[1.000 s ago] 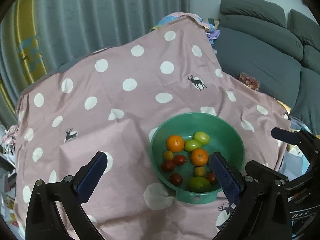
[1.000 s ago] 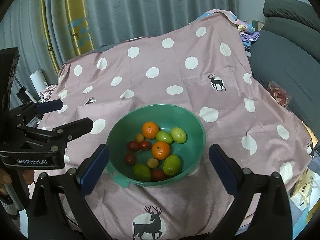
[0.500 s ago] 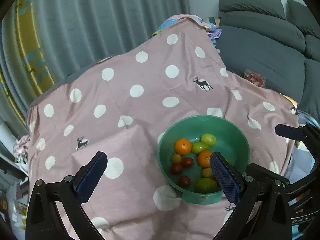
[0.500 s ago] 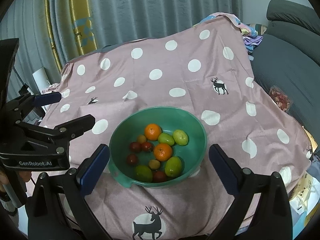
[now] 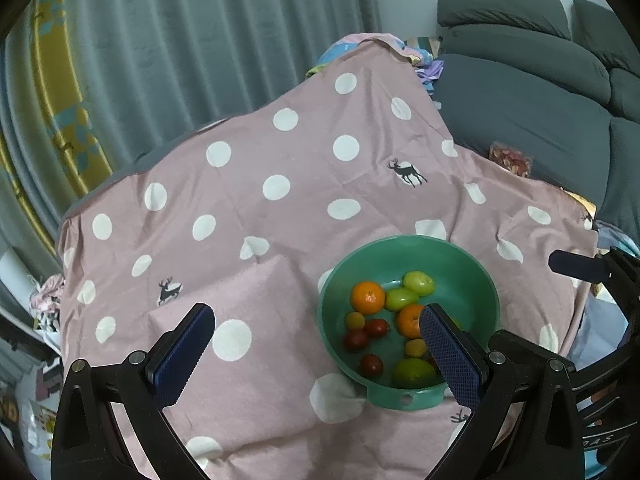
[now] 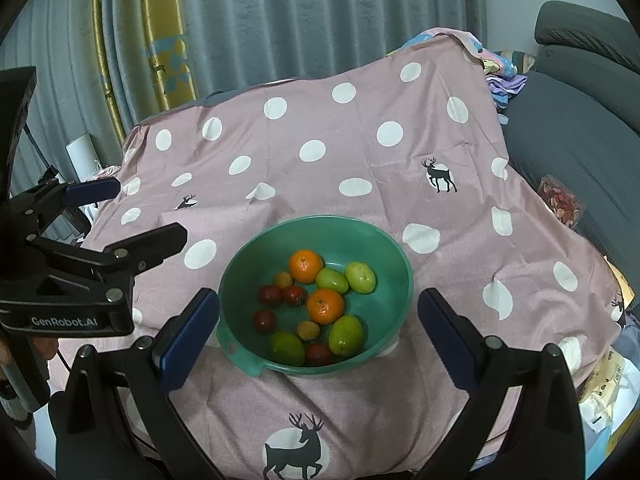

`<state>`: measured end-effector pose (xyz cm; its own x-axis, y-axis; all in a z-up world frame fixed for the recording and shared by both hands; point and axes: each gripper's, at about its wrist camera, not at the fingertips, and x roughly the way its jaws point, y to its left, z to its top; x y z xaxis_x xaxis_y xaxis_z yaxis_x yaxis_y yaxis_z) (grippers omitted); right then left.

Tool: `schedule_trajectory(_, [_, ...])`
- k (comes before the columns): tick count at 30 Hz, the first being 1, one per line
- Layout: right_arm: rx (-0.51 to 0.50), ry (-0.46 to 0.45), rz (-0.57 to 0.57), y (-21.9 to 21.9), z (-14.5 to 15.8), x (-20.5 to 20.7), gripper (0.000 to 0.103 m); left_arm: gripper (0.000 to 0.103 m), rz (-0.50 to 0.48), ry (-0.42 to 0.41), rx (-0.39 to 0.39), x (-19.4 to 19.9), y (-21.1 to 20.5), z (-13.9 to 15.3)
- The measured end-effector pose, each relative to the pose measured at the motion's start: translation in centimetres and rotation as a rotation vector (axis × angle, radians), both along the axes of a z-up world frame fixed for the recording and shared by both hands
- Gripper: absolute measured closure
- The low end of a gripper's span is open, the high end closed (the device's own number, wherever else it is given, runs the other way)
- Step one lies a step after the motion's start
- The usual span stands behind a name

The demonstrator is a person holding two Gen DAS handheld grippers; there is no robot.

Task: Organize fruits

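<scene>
Inside the green bowl point(image 6: 394, 276) on the dotted cloth point(image 6: 360, 152): mixed fruit, dead ahead between the spread, empty jaws of the right gripper point(image 6: 318, 322), nearer than the left gripper point(image 5: 316, 344), likewise agape and offset left.

Pink polka-dot deer-print cloth point(image 6: 360, 152) draped over the surface, green bowl point(image 6: 384, 252) of fruit resting on it

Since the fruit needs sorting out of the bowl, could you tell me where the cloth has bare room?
The cloth is bare behind the green bowl toward the curtain, and left of it. The bowl is crowded with fruit; the near strip is narrow.
</scene>
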<state>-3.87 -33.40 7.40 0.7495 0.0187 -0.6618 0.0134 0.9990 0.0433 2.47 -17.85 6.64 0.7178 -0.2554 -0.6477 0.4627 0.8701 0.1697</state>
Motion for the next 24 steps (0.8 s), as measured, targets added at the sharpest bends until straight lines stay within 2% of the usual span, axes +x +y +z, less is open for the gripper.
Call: schedule_trajectory(24, [0.006, 0.008, 0.014, 0.36, -0.84, 0.49, 0.002, 0.001, 0.008, -0.005, -0.005, 0.05, 0.48, -0.2])
